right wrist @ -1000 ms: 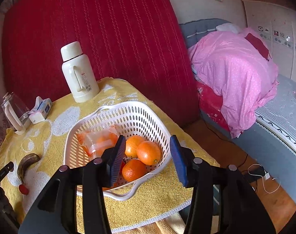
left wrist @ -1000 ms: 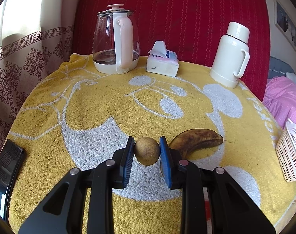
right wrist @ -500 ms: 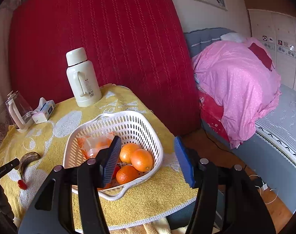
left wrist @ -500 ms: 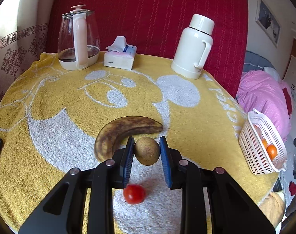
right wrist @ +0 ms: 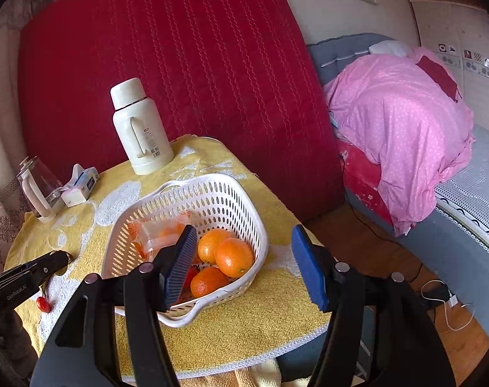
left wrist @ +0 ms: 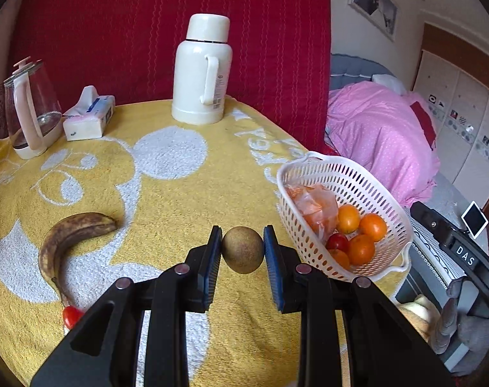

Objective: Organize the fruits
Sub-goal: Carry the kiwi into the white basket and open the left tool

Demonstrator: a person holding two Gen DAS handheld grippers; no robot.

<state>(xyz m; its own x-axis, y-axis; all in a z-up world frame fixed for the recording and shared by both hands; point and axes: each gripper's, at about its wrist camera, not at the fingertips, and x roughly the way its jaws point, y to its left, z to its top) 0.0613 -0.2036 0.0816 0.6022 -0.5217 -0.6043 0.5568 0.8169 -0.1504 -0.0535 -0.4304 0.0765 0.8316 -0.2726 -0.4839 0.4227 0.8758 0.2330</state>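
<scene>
My left gripper (left wrist: 243,253) is shut on a round brown fruit (left wrist: 243,249), held above the yellow towel just left of the white basket (left wrist: 322,166). In the basket lie several oranges (left wrist: 360,249), a red fruit (left wrist: 337,242) and a plastic bag of orange pieces (left wrist: 314,206). A browned banana (left wrist: 67,233) and a small red tomato (left wrist: 71,316) lie on the towel at the left. My right gripper (right wrist: 246,266) hangs open over the near right side of the basket (right wrist: 244,190), nothing between its blue pads. The oranges (right wrist: 234,256) show behind its left finger.
At the back of the table stand a white thermos (left wrist: 202,71), a tissue pack (left wrist: 88,119) and a glass kettle (left wrist: 30,109). A red padded wall is behind. A bed with a pink duvet (right wrist: 402,122) is to the right; the table edge runs just beyond the basket.
The left gripper has swung right with the brown fruit, from beside the banana to next to the basket. The right gripper's jaws have spread wider over the basket.
</scene>
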